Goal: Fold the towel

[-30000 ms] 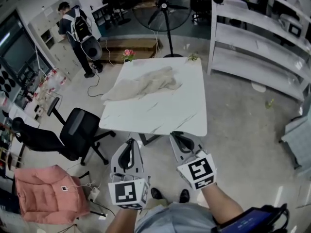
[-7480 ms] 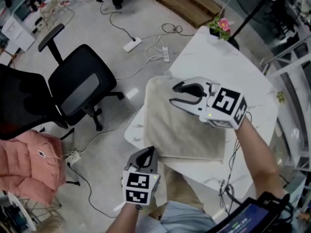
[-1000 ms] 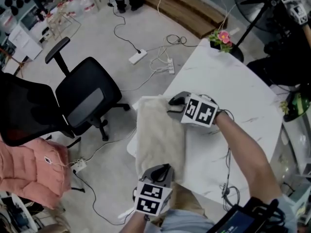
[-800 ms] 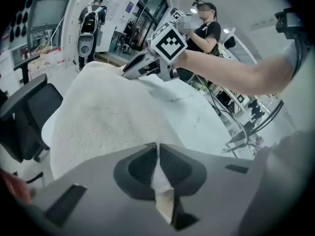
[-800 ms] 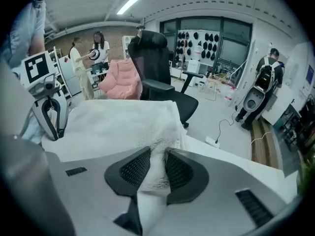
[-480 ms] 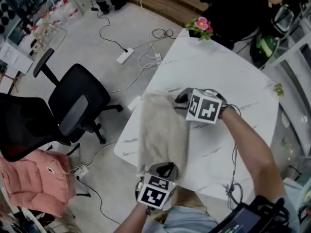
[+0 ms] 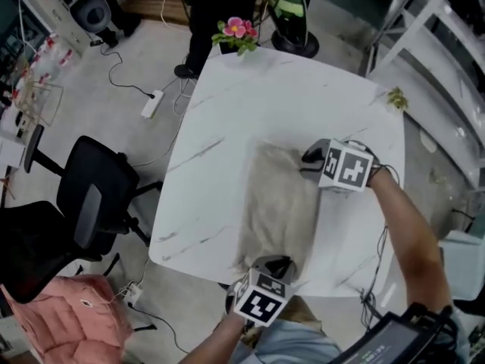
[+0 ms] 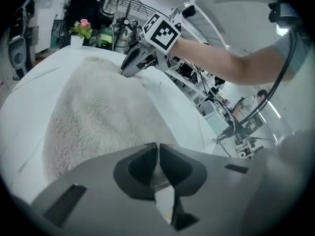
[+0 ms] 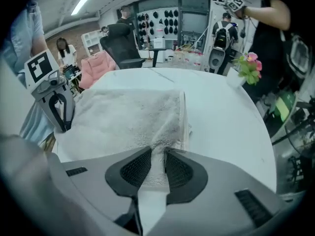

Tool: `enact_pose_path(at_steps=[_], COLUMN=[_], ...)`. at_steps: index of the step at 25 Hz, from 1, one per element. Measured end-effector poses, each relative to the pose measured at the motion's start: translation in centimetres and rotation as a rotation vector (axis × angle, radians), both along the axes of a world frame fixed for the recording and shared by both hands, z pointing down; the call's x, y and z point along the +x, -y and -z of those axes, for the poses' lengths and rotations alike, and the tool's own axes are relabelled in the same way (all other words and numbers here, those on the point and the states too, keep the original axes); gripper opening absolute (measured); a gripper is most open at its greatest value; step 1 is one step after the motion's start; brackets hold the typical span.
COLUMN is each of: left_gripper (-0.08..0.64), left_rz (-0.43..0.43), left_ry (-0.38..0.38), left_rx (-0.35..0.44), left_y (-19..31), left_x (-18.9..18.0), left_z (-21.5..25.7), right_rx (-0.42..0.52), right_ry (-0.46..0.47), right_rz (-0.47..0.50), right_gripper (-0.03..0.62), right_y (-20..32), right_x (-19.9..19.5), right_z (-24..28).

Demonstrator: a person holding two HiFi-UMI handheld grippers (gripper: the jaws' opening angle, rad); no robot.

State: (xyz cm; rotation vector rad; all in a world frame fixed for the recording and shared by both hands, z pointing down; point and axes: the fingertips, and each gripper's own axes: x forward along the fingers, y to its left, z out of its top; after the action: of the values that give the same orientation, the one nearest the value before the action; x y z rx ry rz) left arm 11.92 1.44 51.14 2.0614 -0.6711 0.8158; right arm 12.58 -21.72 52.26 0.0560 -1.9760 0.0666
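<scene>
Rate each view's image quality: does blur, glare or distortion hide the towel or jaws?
Head view: dim, slightly soft, bowed at the edges; towel and table readable. Left gripper view: heavy fisheye, black corners, left gripper sharp, shut on the towel. Right gripper view: same fisheye, bright ceiling light, right gripper pinching towel, crisp.

Beige towel [image 7: 280,199], white grey-veined table [image 7: 227,112], pink flowers [image 7: 236,29], black chair [image 7: 98,196], pink jacket [image 7: 76,324]
</scene>
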Motion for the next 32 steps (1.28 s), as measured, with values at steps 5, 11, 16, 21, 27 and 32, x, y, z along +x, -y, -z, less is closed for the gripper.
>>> enact_pose_path(at_steps=[5, 11, 16, 21, 27, 32], left_gripper=[0.026, 0.026, 0.026, 0.020, 0.011, 0.012], left_rz=[-0.065, 0.026, 0.073, -0.015, -0.033, -0.019], left_ry=[0.004, -0.098, -0.119, -0.022, 0.018, 0.012], left_rx=[0.024, 0.188, 0.201, 0.150, 0.128, 0.163], left_y=[0.0, 0.4, 0.9, -0.8, -2.2, -1.7], left_x=[1.8, -5.0, -8.2, -10.0, -10.1, -11.1], left_z=[0.6, 7.3, 5.4, 0.4, -0.9, 1.0], right_rx=[0.026, 0.116, 0.062, 0.018, -0.019, -0.043], right_ry=[0.117, 0.380, 0.408, 0.272, 0.301, 0.306], right_rz=[-0.146, -0.361, -0.403, -0.427, -0.526, -0.472], right_gripper=[0.112, 0.144, 0.077, 0.064, 0.021, 0.094], right_y=[0.0, -2.3, -15.3, -24.4, -25.2, -22.9], right_x=[2.1, 0.6, -1.2, -2.1, -1.1, -0.8], right_z=[0.8, 9.6, 8.8, 1.6, -0.6, 2.1])
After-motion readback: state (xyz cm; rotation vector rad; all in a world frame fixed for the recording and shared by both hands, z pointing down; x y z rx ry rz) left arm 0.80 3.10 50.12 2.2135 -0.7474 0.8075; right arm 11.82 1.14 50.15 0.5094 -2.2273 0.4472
